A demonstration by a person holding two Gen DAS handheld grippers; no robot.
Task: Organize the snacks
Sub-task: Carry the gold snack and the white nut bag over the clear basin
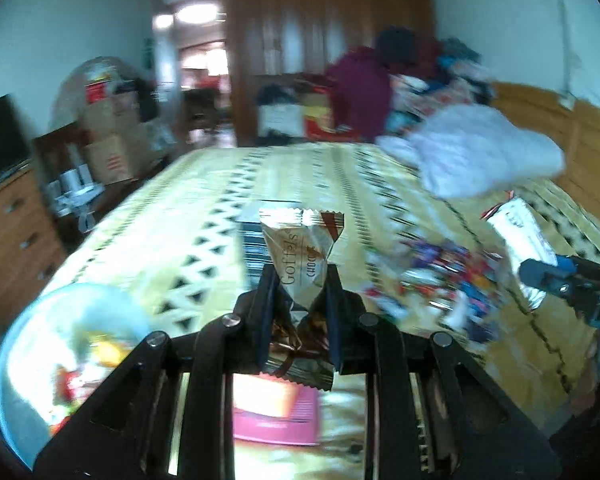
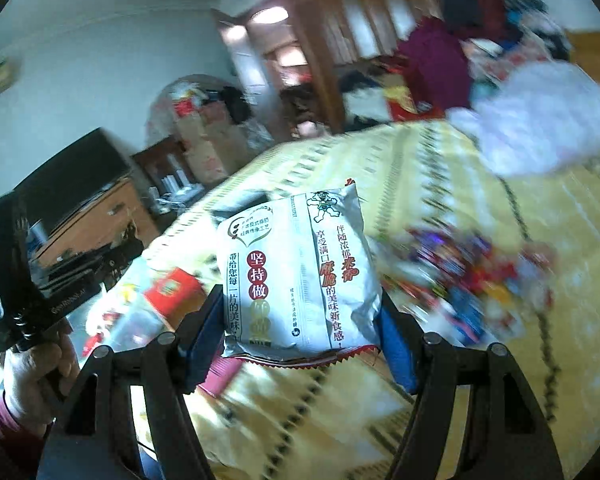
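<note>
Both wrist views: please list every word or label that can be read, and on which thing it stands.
"Goffals" and "CHOCO...", partly creased: on the gold wafer packet in the left gripper.
"坚持做", "带给您每一片的美味", "伴随浓郁米香", "享受满口酥脆的美味新食感": on the silver rice cracker bag in the right gripper.
"GenRobot.AI", faint: on the left gripper's body.
The snack pile and the bowl contents: too blurred to read.

my left gripper pinches a gold chocolate wrapper upright above the patterned bedspread, a blue bowl lower left, blurred snack pile right.
</note>
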